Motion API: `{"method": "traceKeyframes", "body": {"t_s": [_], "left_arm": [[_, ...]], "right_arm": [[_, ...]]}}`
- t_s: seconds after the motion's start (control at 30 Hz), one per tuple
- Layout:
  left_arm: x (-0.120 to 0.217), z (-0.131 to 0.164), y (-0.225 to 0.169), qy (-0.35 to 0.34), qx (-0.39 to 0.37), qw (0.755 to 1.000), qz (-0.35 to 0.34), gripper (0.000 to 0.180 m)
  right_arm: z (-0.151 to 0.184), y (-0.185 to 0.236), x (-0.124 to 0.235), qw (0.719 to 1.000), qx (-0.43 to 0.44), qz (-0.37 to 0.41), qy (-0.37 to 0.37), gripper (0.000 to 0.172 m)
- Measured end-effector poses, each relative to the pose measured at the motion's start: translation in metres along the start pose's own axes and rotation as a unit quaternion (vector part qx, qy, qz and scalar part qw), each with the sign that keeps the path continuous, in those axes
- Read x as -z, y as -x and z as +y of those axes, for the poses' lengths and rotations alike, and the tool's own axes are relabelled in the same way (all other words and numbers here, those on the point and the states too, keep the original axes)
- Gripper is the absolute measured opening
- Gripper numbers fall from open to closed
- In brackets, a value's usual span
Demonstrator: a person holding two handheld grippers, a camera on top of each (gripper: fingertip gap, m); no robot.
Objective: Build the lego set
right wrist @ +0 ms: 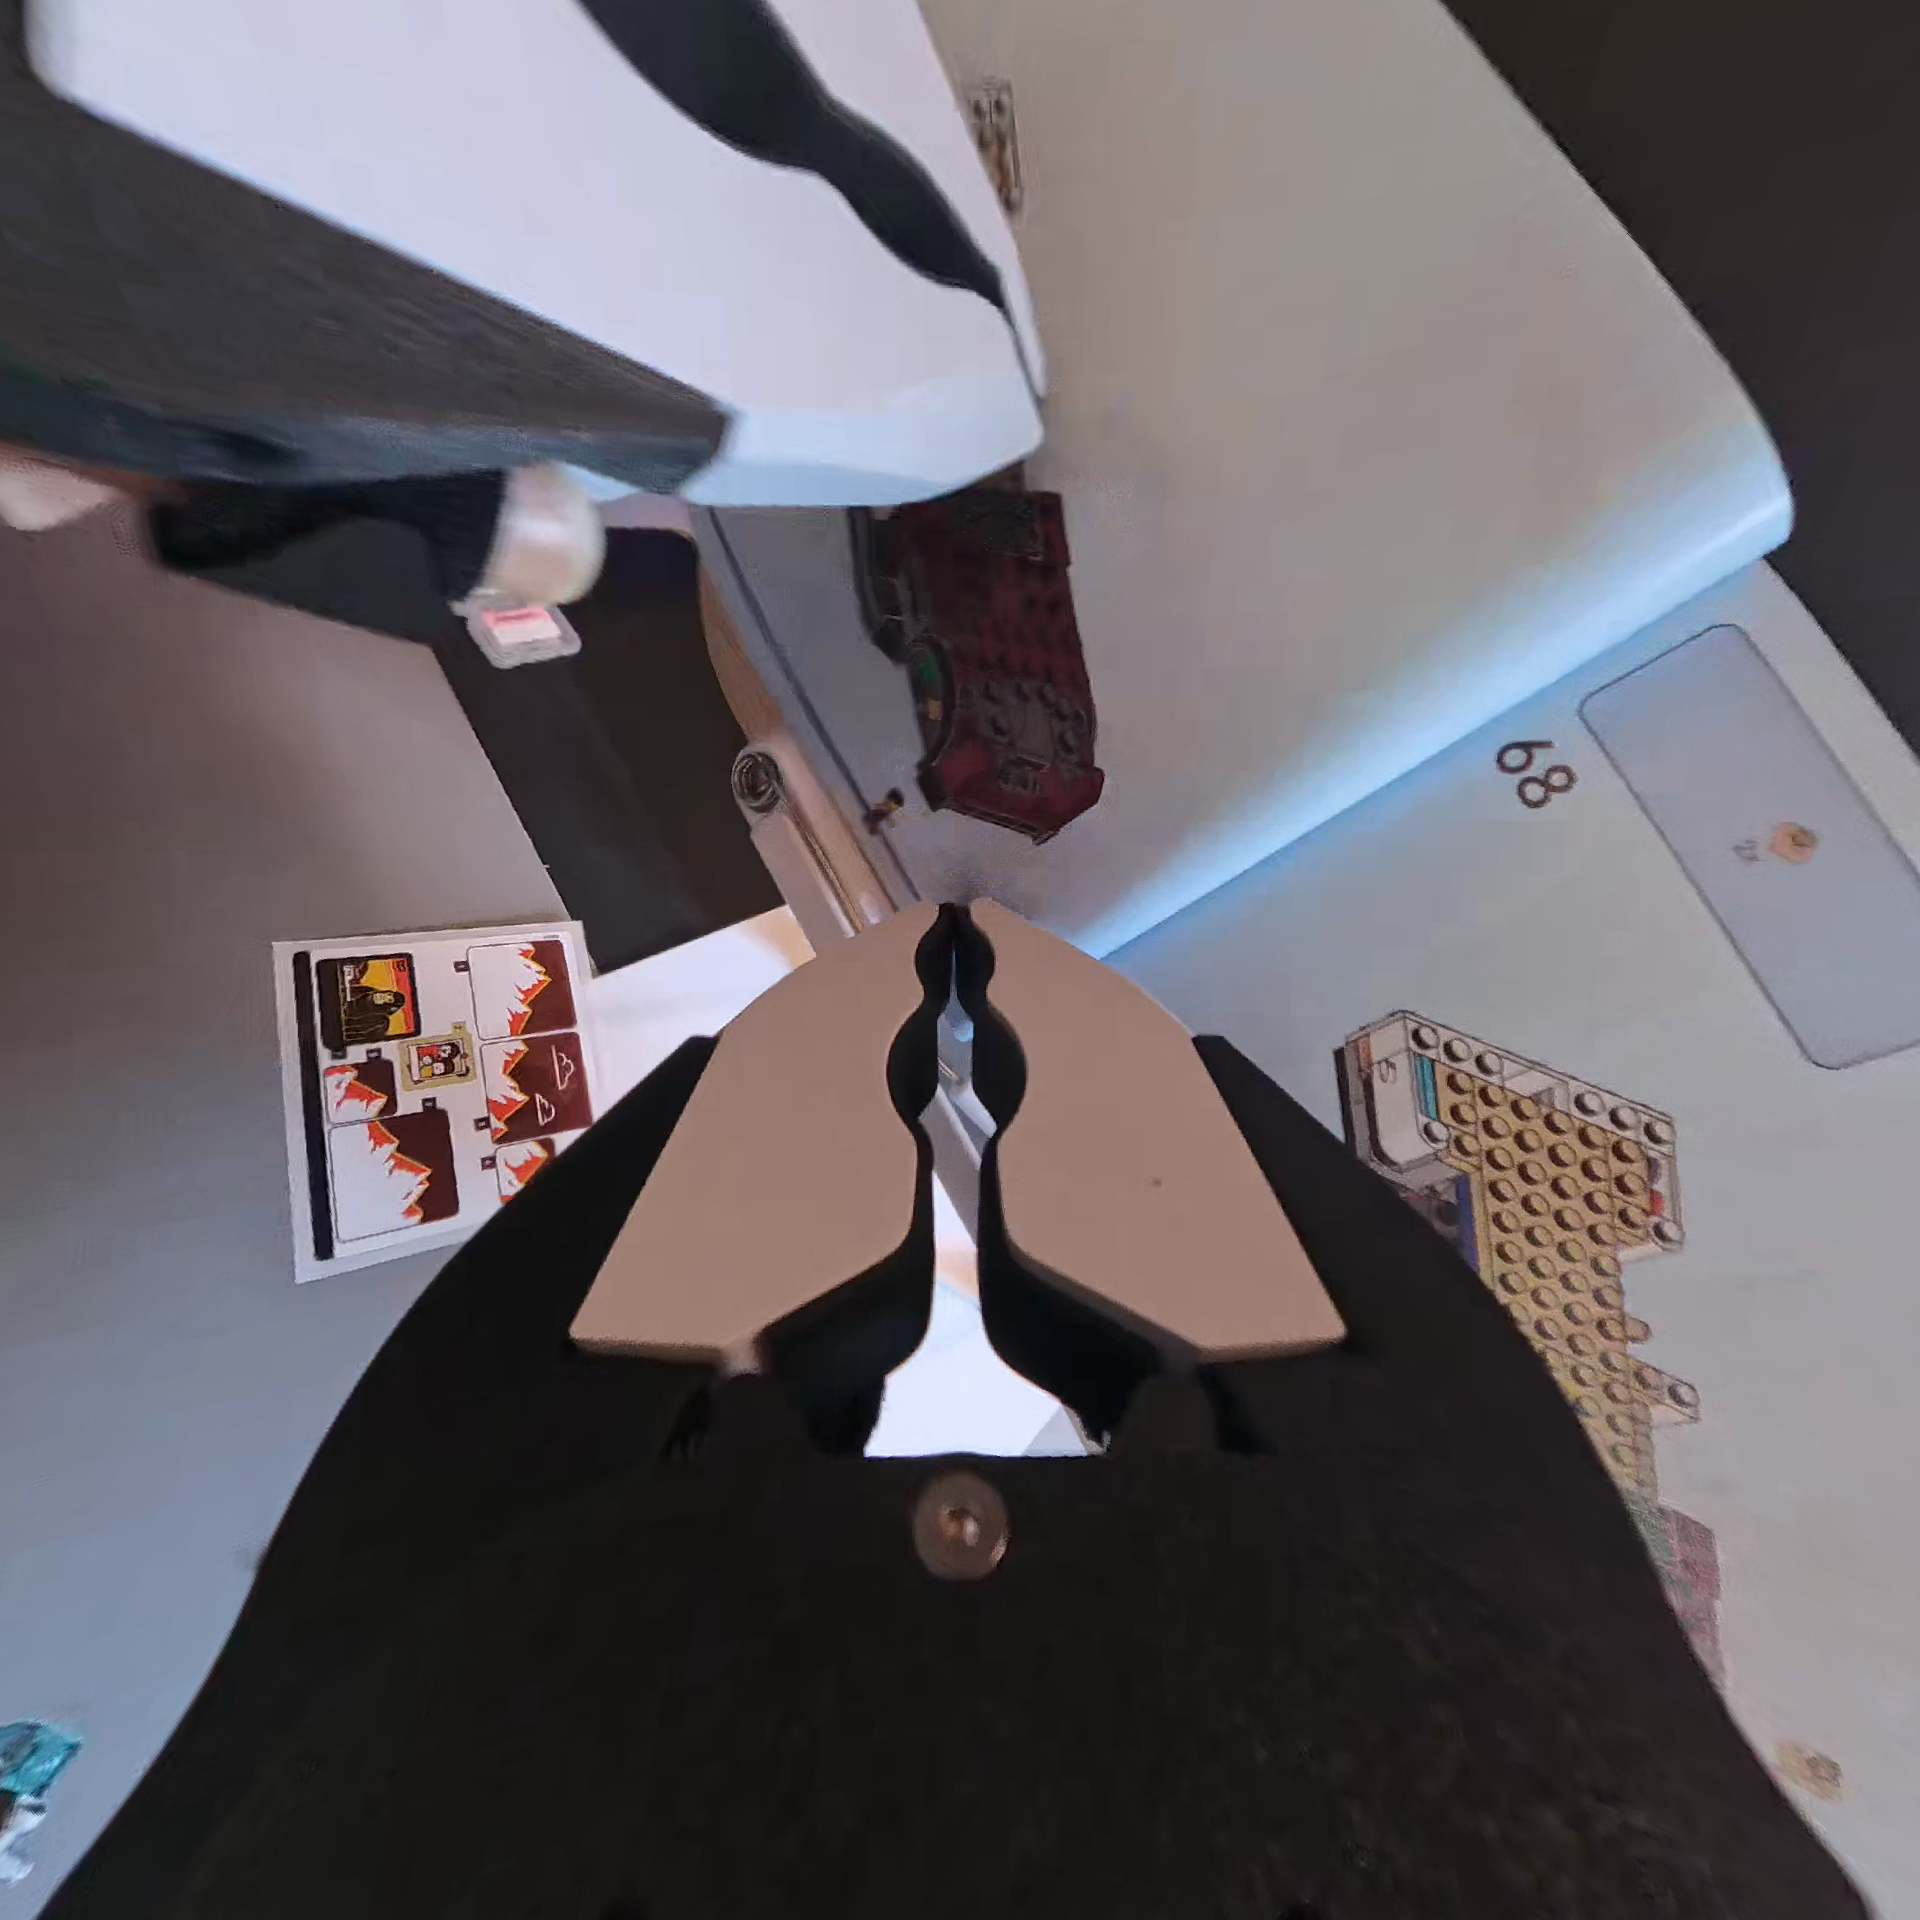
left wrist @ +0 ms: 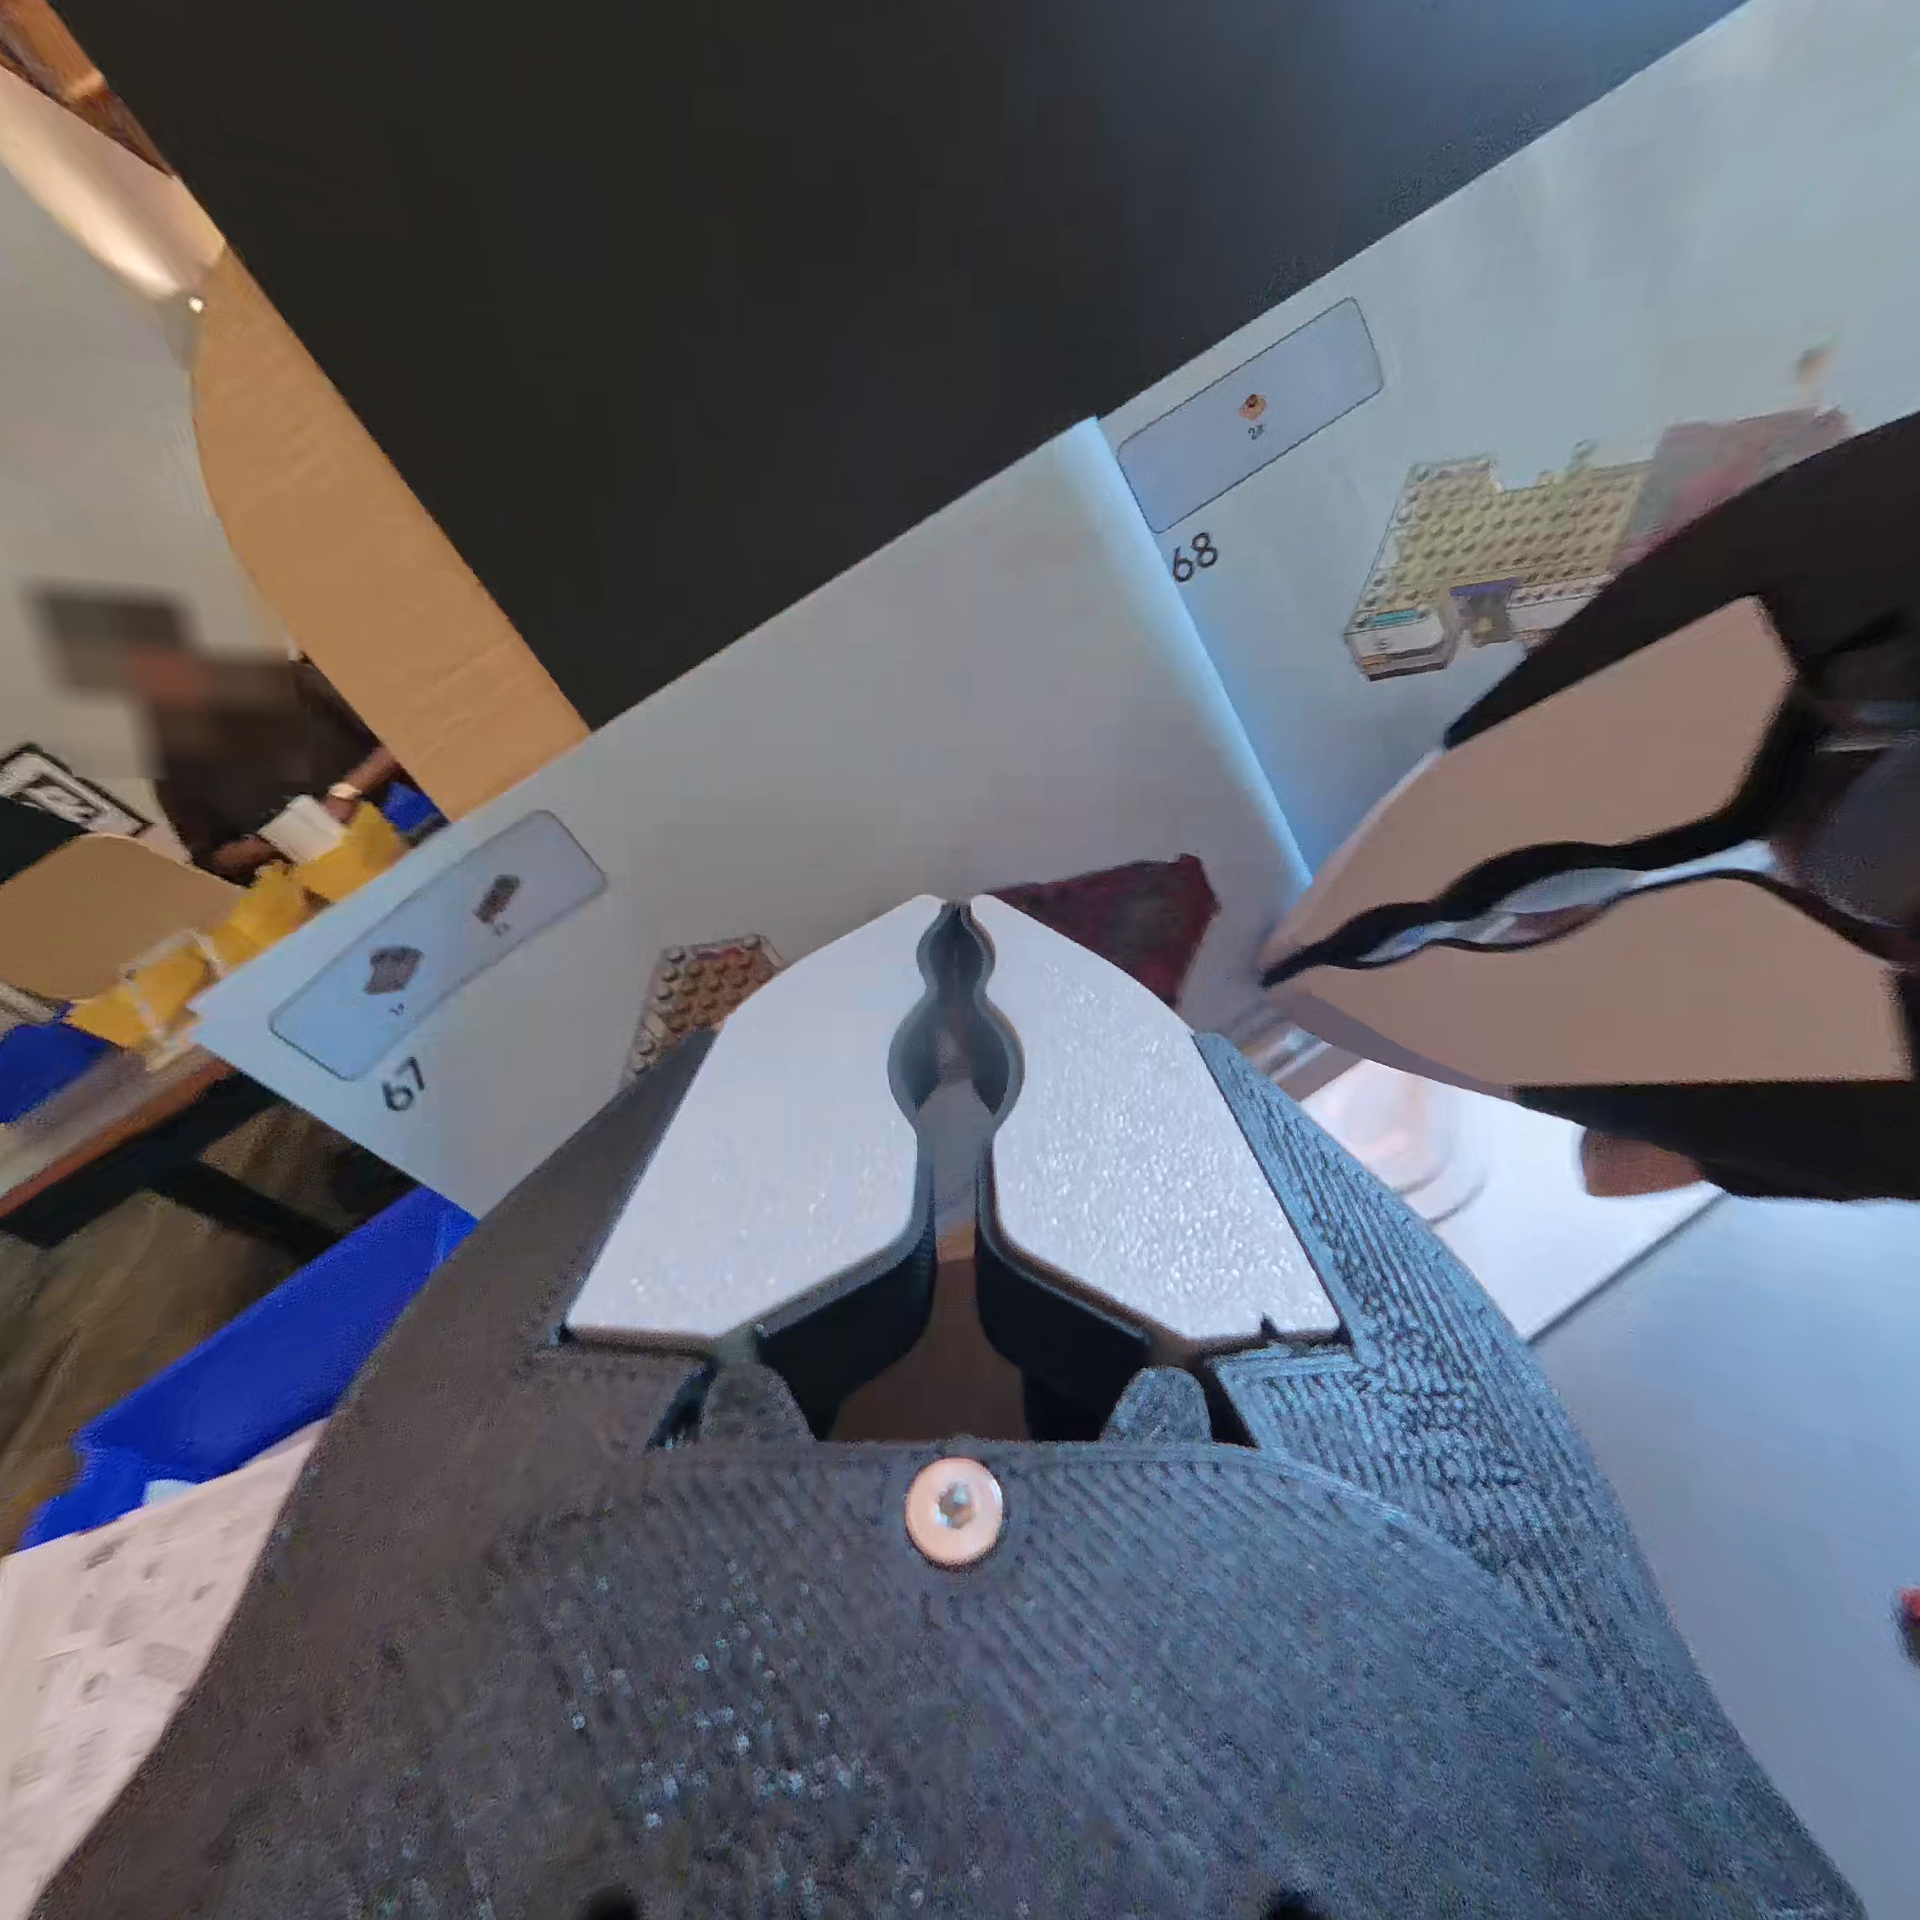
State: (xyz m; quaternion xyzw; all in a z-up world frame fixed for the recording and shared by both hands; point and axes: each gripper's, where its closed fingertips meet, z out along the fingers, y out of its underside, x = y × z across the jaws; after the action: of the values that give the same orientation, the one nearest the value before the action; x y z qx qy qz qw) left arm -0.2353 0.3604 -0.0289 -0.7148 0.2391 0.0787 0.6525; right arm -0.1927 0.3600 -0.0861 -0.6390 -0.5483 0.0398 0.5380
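Observation:
The open instruction booklet (left wrist: 935,675) stands tilted before me, with a printed tan and dark red build on its left page and a tan build on its right page (right wrist: 1538,1195). My left gripper (left wrist: 954,909) is shut, and its tips rest against the lower middle of the left page with nothing between them. It also shows in the right wrist view (right wrist: 727,312) at the upper left. My right gripper (right wrist: 954,909) is shut on the booklet's lower edge, right at the fold. It also shows in the left wrist view (left wrist: 1273,977), with its tip at the foot of the fold.
A sticker sheet (right wrist: 436,1091) lies on the grey table left of the right gripper. A blue bin (left wrist: 260,1382), a printed paper sheet (left wrist: 125,1662), yellow bins (left wrist: 260,914) and a cardboard box (left wrist: 364,540) lie to the left. A person sits far back on the left. My hands' fingertips stand some 7 cm from each other.

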Motion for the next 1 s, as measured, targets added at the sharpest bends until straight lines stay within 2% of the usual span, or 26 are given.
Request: {"method": "traceKeyframes", "body": {"t_s": [0.13, 0.2, 0.3, 0.47, 0.57, 0.63, 0.77, 0.87, 1.0], "left_arm": [[0.007, 0.023, -0.027, 0.054, 0.033, 0.995, 0.078, 0.0], [-0.002, 0.042, -0.031, 0.094, 0.005, 0.993, 0.072, 0.003], [-0.013, 0.055, -0.036, 0.113, -0.009, 0.991, 0.071, 0.0], [-0.014, 0.054, -0.037, 0.12, 0.001, 0.989, 0.089, 0.0], [-0.014, 0.055, -0.037, 0.131, 0.0, 0.987, 0.092, 0.0], [-0.014, 0.055, -0.037, 0.134, -0.006, 0.987, 0.089, 0.0], [-0.005, 0.037, -0.049, 0.098, -0.015, 0.989, 0.112, 0.007], [-0.002, 0.023, -0.072, 0.082, -0.056, 0.982, 0.159, 0.007], [-0.009, 0.025, -0.101, 0.114, -0.138, 0.957, 0.226, 0.008]], "right_arm": [[0.004, 0.004, -0.004, 0.999, 0.013, -0.01, 0.046, 0.0], [0.003, 0.005, -0.002, 0.999, 0.011, -0.031, 0.039, 0.0], [0.001, -0.004, 0.011, 0.999, -0.016, -0.049, 0.01, 0.0], [-0.018, -0.036, 0.025, 0.999, 0.007, -0.047, -0.026, 0.013], [-0.034, -0.038, 0.024, 0.998, 0.032, -0.049, -0.029, 0.009], [-0.032, -0.045, 0.018, 0.999, 0.045, -0.021, -0.012, 0.0], [-0.022, -0.052, 0.017, 0.999, 0.037, -0.001, 0.017, 0.002], [-0.015, -0.057, 0.015, 0.999, 0.032, 0.003, -0.005, 0.0], [-0.013, -0.055, 0.016, 1.0, 0.008, -0.018, -0.009, 0.0]]}}
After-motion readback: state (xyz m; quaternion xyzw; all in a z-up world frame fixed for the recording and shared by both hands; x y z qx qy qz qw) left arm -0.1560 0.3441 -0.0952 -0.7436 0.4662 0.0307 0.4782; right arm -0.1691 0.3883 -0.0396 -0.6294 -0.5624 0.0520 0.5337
